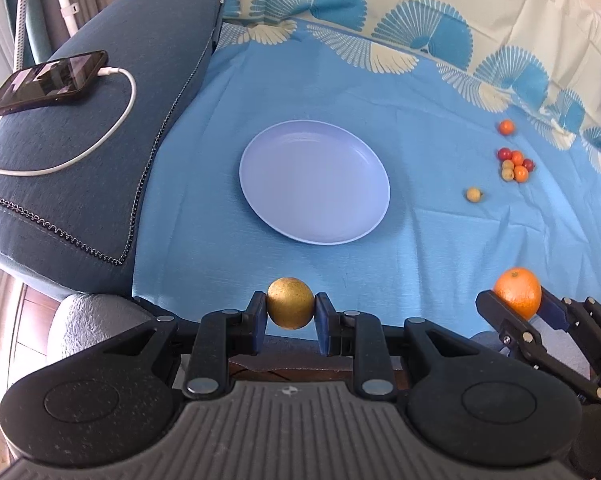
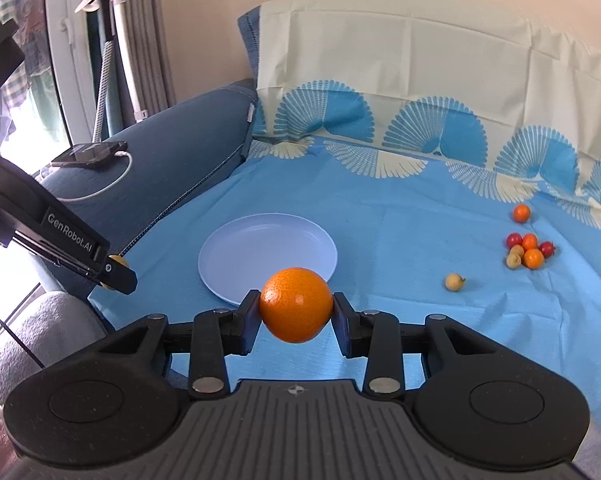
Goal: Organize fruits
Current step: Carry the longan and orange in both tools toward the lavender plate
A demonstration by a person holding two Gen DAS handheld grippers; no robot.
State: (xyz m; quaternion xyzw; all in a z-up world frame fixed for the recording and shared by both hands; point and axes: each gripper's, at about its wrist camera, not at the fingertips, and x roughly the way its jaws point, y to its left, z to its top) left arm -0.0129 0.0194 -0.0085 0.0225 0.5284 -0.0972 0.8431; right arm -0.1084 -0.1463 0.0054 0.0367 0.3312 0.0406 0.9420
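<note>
gripping a yellow fruit (image 1: pixel 290 303) and an orange (image 2: pixel 296 305), both grippers' jaws clamped, plate (image 1: pixel 268 208) ahead, small fruits (image 1: pixel 514 164) rightward.

We see a smooth, faintly glossy plastic-looking plate (image 1: pixel 314 182) lying on a thin blue cloth (image 1: pixel 420 248) that is matt and lightly creased, beside a dark blue cushion (image 1: pixel 100 128) of coarser woven fabric with a glossy-screened phone (image 1: pixel 48 82) on it. The left gripper (image 1: pixel 290 312) is matt black plastic with shiny metal pivot pins, and it pinches a dull, speckled golden fruit (image 1: pixel 290 303). In the right gripper (image 2: pixel 296 312), of the same finish, we see an orange (image 2: pixel 296 304) with dimpled, slightly shiny peel.
</note>
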